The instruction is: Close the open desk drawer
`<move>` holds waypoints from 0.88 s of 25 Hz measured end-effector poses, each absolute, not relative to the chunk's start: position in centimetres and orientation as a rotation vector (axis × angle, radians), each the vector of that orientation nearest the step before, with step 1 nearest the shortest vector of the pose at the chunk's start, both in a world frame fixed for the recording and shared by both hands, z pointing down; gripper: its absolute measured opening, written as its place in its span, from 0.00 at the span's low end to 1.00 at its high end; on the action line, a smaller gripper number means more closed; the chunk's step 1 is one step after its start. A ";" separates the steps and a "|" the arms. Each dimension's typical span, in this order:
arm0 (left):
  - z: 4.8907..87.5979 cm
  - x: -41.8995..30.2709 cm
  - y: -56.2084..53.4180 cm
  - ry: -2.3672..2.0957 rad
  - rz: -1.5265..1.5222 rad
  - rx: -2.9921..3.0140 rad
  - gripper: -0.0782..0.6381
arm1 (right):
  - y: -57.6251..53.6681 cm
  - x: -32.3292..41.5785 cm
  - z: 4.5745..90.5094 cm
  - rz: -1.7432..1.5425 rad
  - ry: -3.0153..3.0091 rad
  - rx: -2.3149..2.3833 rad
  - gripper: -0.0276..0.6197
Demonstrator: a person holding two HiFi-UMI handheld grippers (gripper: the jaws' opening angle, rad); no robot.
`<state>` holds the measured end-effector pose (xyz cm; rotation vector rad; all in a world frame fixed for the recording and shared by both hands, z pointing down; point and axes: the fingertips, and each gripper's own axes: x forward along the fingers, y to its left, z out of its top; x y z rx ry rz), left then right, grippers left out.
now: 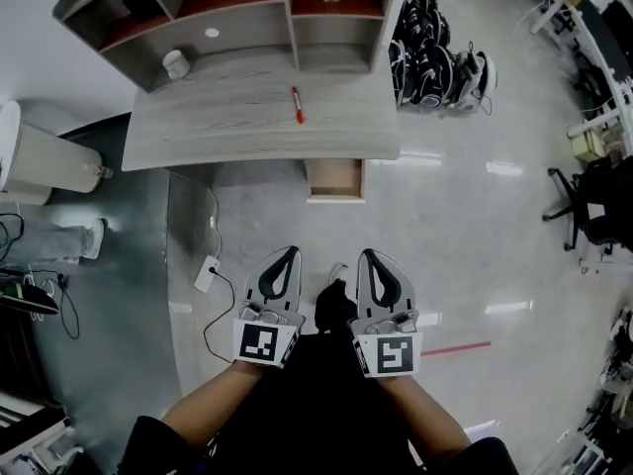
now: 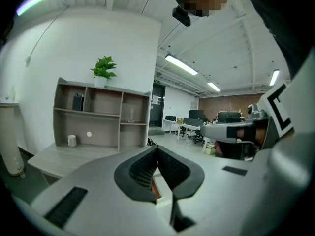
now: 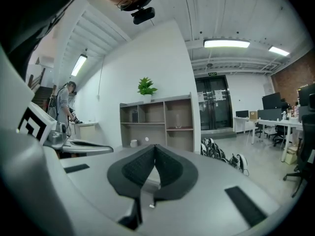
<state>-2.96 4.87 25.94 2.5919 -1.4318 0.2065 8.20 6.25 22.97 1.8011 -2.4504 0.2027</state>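
Step in hand: approach. The open drawer (image 1: 334, 178) projects from the underside of the desk (image 1: 247, 127), below its front edge and right of centre, with its front panel facing the operator. Both grippers are well apart from it, with bare floor between, so no contact is judged to have been made.

Gripper state: the left gripper (image 1: 286, 261) and the right gripper (image 1: 371, 262) each have their jaws pressed together with nothing between them (confirmed in both gripper views).

Pose: both forearms extend forward from the body, side by side. The grippers point towards the desk, close to level, marker cubes uppermost.

Next move, as judged: bring one shut gripper to the drawer's front panel, set the tips squarely against it, and push straight in along the drawer's travel; an off-centre push could skew the drawer
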 end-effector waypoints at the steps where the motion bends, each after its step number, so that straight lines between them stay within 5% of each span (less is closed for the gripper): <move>1: 26.5 -2.1 4.4 -1.430 0.211 2.582 0.13 | 5.4 8.8 23.2 0.214 -2.466 1.787 0.07; 22: 33.4 1.5 -1.7 -1.402 0.313 2.503 0.13 | -2.1 13.2 33.0 0.434 -2.438 1.651 0.07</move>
